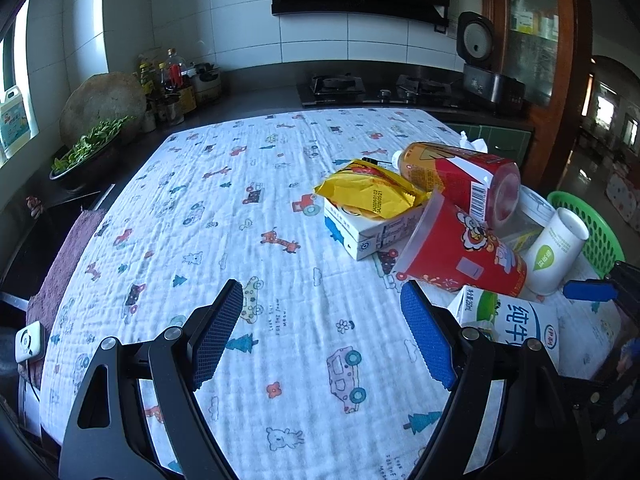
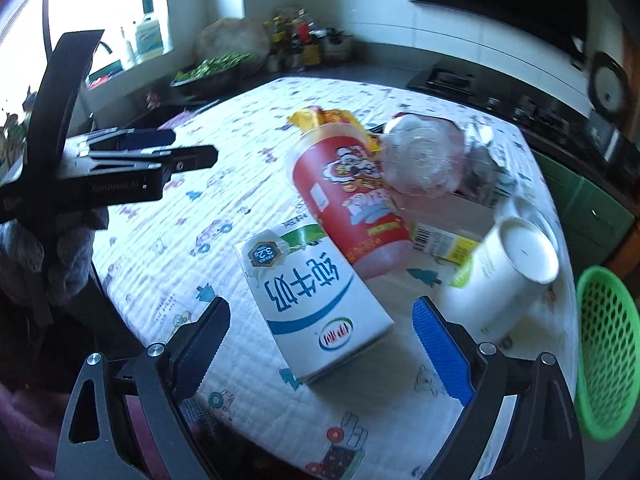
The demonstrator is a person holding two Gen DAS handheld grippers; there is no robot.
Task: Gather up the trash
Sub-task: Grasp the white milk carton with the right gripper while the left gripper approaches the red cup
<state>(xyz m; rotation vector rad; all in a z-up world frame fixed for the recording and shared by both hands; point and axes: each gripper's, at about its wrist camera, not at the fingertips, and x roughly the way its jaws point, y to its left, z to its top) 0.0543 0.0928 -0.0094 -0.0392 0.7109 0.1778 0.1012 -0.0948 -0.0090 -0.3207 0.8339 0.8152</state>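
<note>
A milk carton point(image 2: 316, 300) is framed by the spread-apart right gripper point(image 2: 320, 344) for pickup, while the left gripper point(image 1: 324, 336), also apart, is held empty.

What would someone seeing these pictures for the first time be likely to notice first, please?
Probably the heap of trash on the cartoon-print tablecloth: a red cup lying on its side against a clear bottle with a red label, with a yellow wrapper behind. Nearest the right gripper, whose jaws stand open, lies a white milk carton. A green basket waits at the table's right edge.
</note>
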